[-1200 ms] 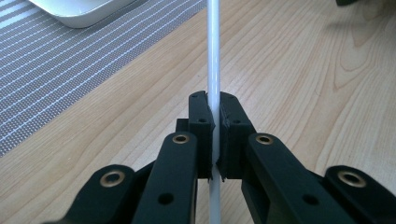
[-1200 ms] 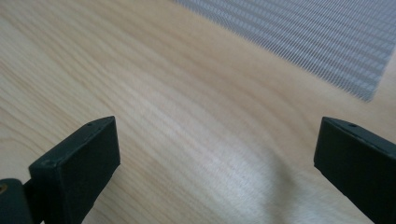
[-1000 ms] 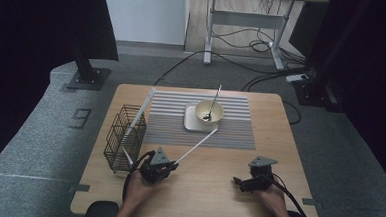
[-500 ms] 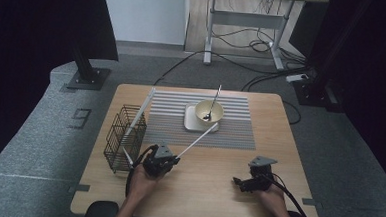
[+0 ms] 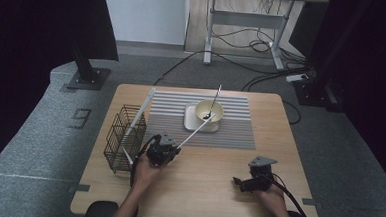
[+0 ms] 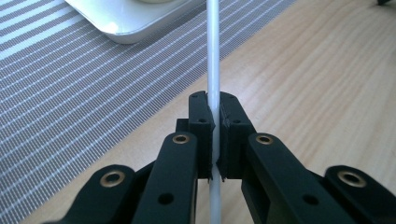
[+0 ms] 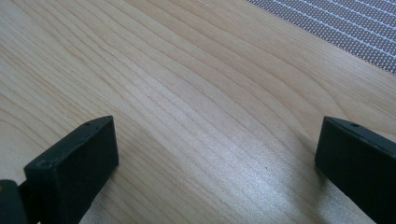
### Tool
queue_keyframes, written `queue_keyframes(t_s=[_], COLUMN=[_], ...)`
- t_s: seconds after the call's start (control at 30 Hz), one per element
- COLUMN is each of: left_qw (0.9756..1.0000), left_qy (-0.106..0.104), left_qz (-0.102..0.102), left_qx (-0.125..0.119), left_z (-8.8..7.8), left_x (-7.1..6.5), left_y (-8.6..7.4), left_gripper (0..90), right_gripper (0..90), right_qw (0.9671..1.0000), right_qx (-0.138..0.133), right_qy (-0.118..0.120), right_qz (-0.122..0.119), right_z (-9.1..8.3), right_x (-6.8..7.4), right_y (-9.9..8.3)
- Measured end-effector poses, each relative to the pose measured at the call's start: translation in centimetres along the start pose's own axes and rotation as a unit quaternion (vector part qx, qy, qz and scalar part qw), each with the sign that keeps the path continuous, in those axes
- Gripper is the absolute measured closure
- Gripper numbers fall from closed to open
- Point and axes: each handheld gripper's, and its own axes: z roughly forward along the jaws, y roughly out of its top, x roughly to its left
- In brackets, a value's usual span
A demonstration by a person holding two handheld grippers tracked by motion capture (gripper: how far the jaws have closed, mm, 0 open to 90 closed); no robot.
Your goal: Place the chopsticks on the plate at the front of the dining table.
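Between the left gripper jaws a white rod sits clamped — off-centre, it could swing. Right gripper jaws gape over bare bench.

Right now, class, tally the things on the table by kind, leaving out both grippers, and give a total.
Wire basket: 1
Striped mat: 1
White square plate: 1
Bowl: 1
Spoon in the bowl: 1
White sticks: 2, one clamped in the left gripper, one leaning at the basket
Total: 7

Left tongs clamped shut, right tongs gaping wide, both forearms low.
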Motion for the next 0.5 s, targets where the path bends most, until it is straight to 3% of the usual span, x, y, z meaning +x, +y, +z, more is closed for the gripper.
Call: queue_keyframes(t_s=[0.5], left_qw=[0.9993], left_qy=[0.024], left_qz=[-0.025], left_qx=[0.012], left_z=[2.0], left_x=[2.6], left_y=[2.1], left_gripper=[85.4], right_gripper=[0.0], right_qw=[1.0], right_qx=[0.0], right_qy=[0.0], right_qz=[0.0], right_z=[0.0], right_x=[0.0], right_y=[0.0])
